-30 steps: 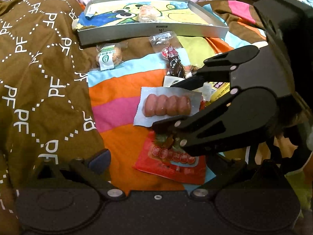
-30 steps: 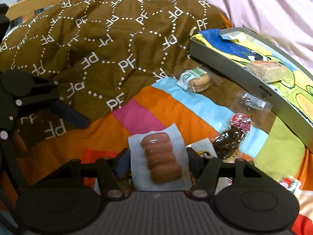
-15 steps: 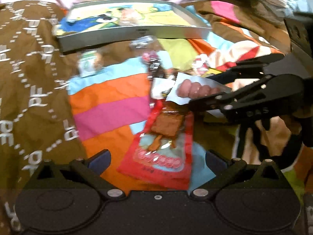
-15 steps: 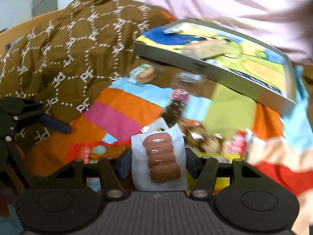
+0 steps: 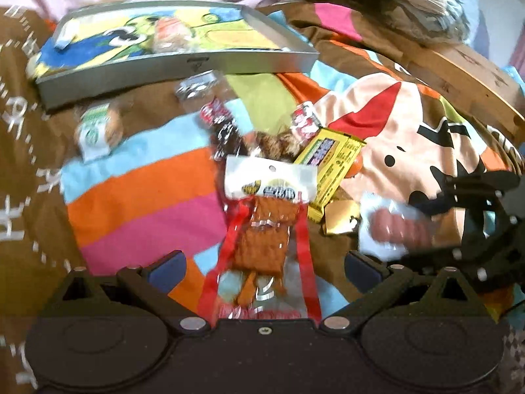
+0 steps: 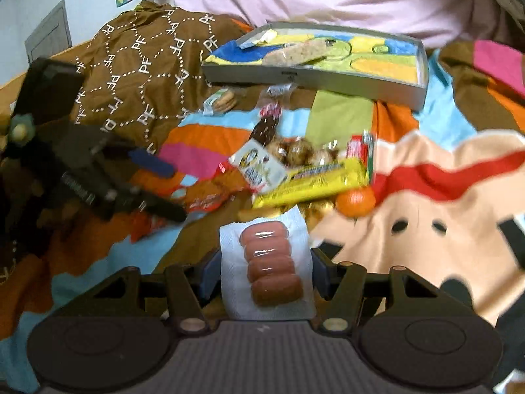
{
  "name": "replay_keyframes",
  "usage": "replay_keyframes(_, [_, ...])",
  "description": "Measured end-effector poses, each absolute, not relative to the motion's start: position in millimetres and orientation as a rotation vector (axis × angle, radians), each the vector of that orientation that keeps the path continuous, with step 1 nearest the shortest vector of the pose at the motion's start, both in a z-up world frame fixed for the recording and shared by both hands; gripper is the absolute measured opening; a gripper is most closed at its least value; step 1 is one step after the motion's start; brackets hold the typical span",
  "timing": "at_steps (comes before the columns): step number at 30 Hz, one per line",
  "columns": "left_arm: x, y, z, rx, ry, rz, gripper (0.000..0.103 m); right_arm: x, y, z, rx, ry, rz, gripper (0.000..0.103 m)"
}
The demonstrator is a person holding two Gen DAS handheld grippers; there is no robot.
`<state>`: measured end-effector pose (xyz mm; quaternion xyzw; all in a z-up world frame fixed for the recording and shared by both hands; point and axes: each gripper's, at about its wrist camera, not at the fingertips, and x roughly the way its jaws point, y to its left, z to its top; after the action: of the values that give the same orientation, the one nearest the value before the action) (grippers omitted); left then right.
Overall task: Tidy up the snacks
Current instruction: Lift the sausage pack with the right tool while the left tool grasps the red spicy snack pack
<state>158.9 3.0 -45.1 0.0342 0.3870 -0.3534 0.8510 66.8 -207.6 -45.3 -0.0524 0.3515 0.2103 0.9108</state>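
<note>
Bedspread (image 6: 426, 216): colourful patchwork cover with a cartoon face; it carries everything else.
Brown blanket (image 6: 131, 75): patterned with white lettering, lying at the far left.
Tray (image 6: 328, 80): shallow grey box with a cartoon-printed floor, at the far side of the cover. It holds one wrapped bar (image 6: 295, 53); the rest of its floor is bare.
Loose snack pile (image 5: 279, 164): lies between the tray and the grippers. It includes a red-edged jerky pack (image 5: 262, 246), a yellow bar (image 6: 311, 177), a white sachet (image 5: 272, 180), a dark packet (image 6: 265, 124), a wrapped cookie (image 6: 223, 100) and an orange ball (image 6: 356, 200).
Right gripper (image 6: 265, 269): jaws partly closed, pads pressing both side edges of the sausage pack (image 6: 267, 262). The pack is held clear of the cover, near side, just in front of the pile.
Left gripper (image 5: 262, 262): jaws wide apart, holding nothing. The jerky pack lies on the cover between the pads, which do not press it.
Step in hand: judged as transport of the sausage pack toward the tray; most snacks are not yet sorted.
Next move, right: carry the pack over the pile and the near tray wall, then release on bare floor beside the wrapped bar.
Next move, left: lower and close on the jerky pack's narrow sides.
Caution: the film edges are thin; the grip may slip.
</note>
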Motion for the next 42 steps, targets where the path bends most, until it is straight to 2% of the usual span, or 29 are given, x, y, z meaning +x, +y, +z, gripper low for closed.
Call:
replay_keyframes(6, [168.2,-14.9,-53.0,0.157,0.825,-0.82,0.102,54.8,-203.0,-53.0,-0.108,0.725,0.418,0.063])
replay_keyframes(10, [171.3,-12.3,-57.7,0.107,0.836,-0.823,0.1,53.8,-202.7,-53.5,-0.104,0.723,0.408,0.063])
replay_keyframes(16, [171.8,-3.0,-55.1,-0.016,0.887,-0.806,0.086,53.2,-203.7,-54.6,-0.084,0.721,0.417,0.065])
replay_keyframes(18, [167.5,-2.9,-54.7,-0.019,0.892,-0.792,0.075,52.3,-204.0,-55.5,-0.075,0.72,0.418,0.065])
replay_keyframes(20, [162.6,-4.6,-54.1,-0.009,0.897,-0.772,0.07,51.0,-203.3,-56.1,-0.076,0.716,0.415,0.065])
replay_keyframes(35, [113.3,-2.8,-40.8,-0.042,0.957,-0.607,0.069,37.5,-204.1,-59.4,-0.051,0.696,0.393,0.065])
replay_keyframes(39, [111.7,-5.7,-39.3,-0.035,0.944,-0.614,0.071,37.1,-203.5,-60.4,-0.056,0.693,0.393,0.066])
replay_keyframes(42, [116.9,-6.1,-42.3,-0.057,0.944,-0.627,0.078,37.4,-202.9,-61.2,-0.061,0.692,0.393,0.067])
